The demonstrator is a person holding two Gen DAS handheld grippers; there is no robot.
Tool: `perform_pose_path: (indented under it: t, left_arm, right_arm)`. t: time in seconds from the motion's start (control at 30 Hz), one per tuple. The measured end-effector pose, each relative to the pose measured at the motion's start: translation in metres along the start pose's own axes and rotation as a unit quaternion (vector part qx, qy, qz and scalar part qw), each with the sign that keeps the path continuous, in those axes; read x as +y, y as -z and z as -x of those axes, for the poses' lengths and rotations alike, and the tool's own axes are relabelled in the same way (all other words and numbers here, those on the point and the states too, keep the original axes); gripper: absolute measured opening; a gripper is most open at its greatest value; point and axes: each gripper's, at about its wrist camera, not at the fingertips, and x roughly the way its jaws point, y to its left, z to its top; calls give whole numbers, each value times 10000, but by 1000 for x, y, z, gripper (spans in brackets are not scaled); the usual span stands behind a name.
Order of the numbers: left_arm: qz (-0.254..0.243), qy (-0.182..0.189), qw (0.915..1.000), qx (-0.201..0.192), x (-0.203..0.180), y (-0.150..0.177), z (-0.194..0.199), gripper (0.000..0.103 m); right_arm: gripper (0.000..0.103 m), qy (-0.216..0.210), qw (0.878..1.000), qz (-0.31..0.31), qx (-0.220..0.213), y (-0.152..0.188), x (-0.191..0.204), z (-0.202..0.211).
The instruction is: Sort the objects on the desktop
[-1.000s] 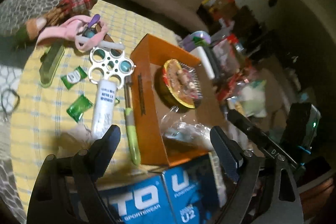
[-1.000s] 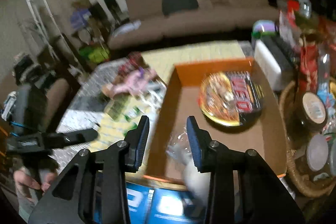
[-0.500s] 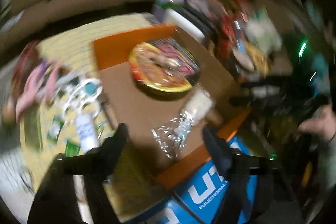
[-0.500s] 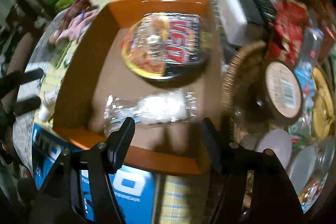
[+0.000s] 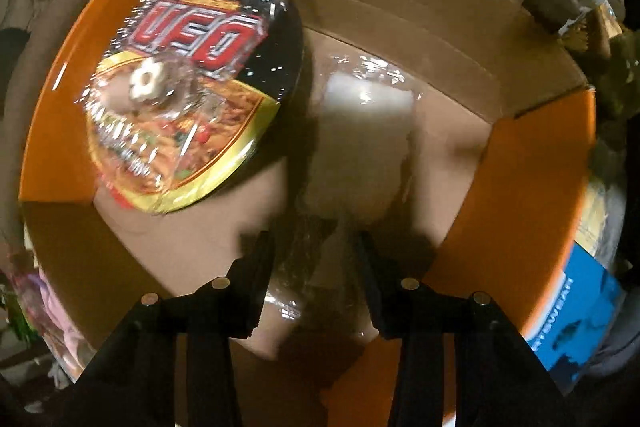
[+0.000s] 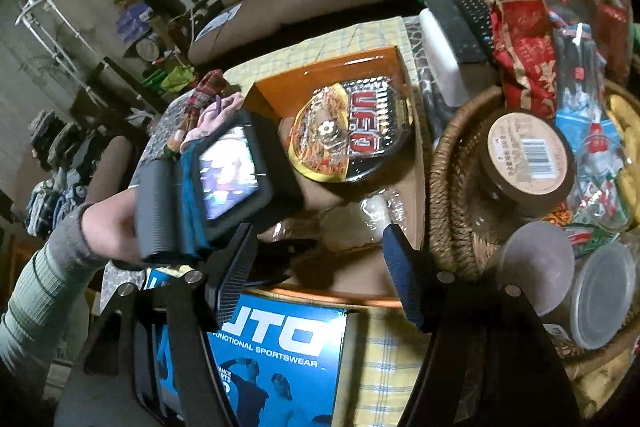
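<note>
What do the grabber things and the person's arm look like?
The left gripper has two flat black fingers with silver bolts. The right gripper is black too, with blue ridged pads. A small lit screen sits behind the left one, and the person's sleeve is pale, ribbed knit.

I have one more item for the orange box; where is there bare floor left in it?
Bare cardboard lies between the clear-wrapped white packet and the box's orange wall. The noodle bowl crowds the opposite side. The wicker basket beside the box is packed.

Dim indoor light, motion blur, glare on plastic wrap, dark fisheye edges
</note>
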Motion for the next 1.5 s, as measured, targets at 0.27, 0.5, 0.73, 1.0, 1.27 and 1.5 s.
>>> perform_pose_path:
  t: [0.27, 0.5, 0.73, 1.0, 1.27, 1.5]
  left_arm:
    - [175, 286, 9994, 40, 8, 6, -6, 24]
    - [701, 601, 9929, -746, 20, 38, 41, 13]
    - [1289, 758, 9783, -1437, 36, 82, 108, 10]
    - [3364, 1270, 8930, -2707, 85, 131, 128, 10]
    - [4632, 1149, 8379, -2647, 134, 111, 84, 10]
    - [4898, 1079, 8369, -2192, 144, 88, 47, 11]
  right_arm:
    - [62, -111, 9998, -111, 113, 8, -15, -20]
    - [63, -146, 9994, -299, 104, 12, -24, -20]
    - [64, -275, 9983, -509, 2, 11, -14, -14]
    - [67, -1254, 9850, -1145, -303, -22, 9, -39]
    - [67, -1220, 9856, -1056, -511, -75, 47, -85]
    - [67, -1058, 9863, -1185, -446, -79, 32, -109]
